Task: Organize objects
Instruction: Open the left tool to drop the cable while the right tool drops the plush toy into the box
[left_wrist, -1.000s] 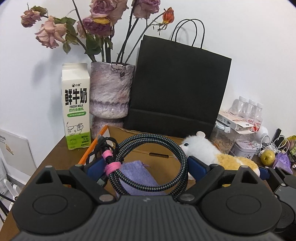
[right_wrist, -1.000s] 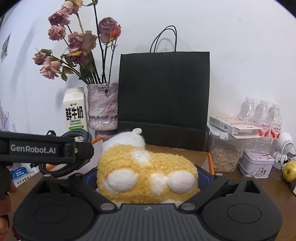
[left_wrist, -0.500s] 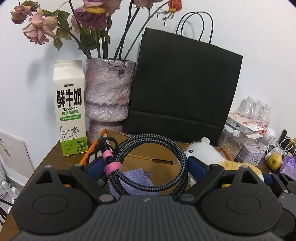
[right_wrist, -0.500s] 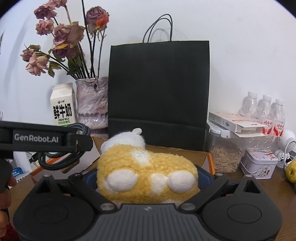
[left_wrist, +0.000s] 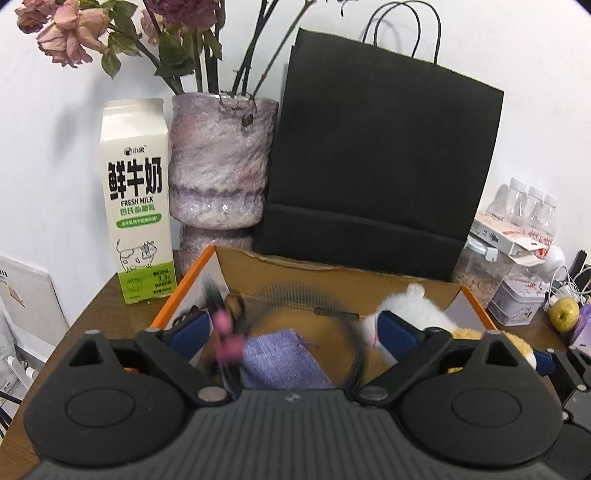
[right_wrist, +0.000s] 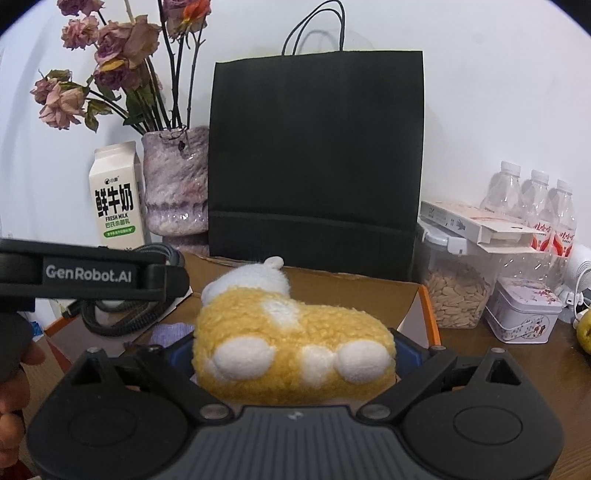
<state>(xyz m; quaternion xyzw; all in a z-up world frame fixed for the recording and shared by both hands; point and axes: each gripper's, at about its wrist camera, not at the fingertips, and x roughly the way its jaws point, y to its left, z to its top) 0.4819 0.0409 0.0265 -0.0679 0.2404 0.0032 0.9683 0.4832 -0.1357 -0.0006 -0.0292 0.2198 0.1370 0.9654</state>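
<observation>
Left wrist view: my left gripper has jaws opening, and the coiled cable, a falling blur between them, is free of the pads, dropping into the cardboard box onto the purple pouch.

Right wrist view: my right gripper jaws clench the plush toy above the box; I judge it goes in next.

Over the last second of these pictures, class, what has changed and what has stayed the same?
The left hand-held gripper is opening its jaws and letting go of the coiled cable, which blurs as it drops toward the cardboard box, above the purple pouch. Both cameras have closed in on the box. Unchanged: the right hand-held gripper holds the yellow plush toy; the milk carton and black bag stand put.
</observation>
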